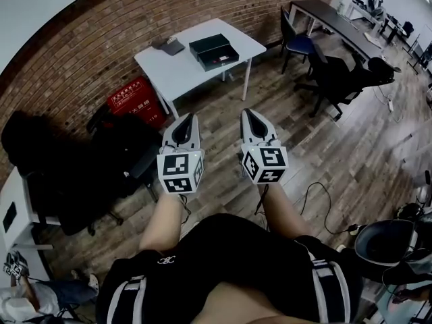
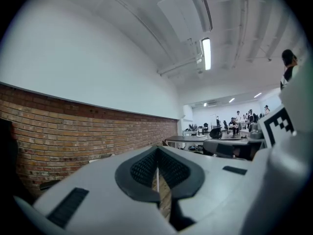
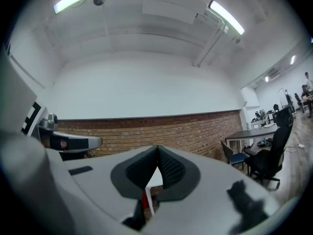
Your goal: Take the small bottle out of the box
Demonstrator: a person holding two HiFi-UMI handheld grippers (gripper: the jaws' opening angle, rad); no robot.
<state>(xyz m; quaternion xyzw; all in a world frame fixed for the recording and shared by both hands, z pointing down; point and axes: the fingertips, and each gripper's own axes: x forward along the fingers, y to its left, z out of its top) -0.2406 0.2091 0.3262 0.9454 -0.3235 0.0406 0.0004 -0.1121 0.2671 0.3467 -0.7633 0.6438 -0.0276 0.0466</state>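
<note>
A dark open box [image 1: 213, 50] lies on a white table [image 1: 177, 71] across the room, by the brick wall. I cannot make out a small bottle in it from here. My left gripper [image 1: 186, 119] and right gripper [image 1: 249, 113] are held level side by side above the wooden floor, well short of the table and pointing towards it. In the left gripper view the jaws [image 2: 157, 152] meet with nothing between them. The right gripper view shows the same, tips [image 3: 157, 149] together, a strip of the white table showing just beyond them.
A flat dark object [image 1: 169, 45] lies on the table left of the box. A red case [image 1: 135, 101] stands beside the table's legs. Black chairs [image 1: 81, 174] crowd the left; office chairs [image 1: 344, 79] and a dark desk [image 1: 331, 19] stand right. A cable [image 1: 317, 201] trails over the floor.
</note>
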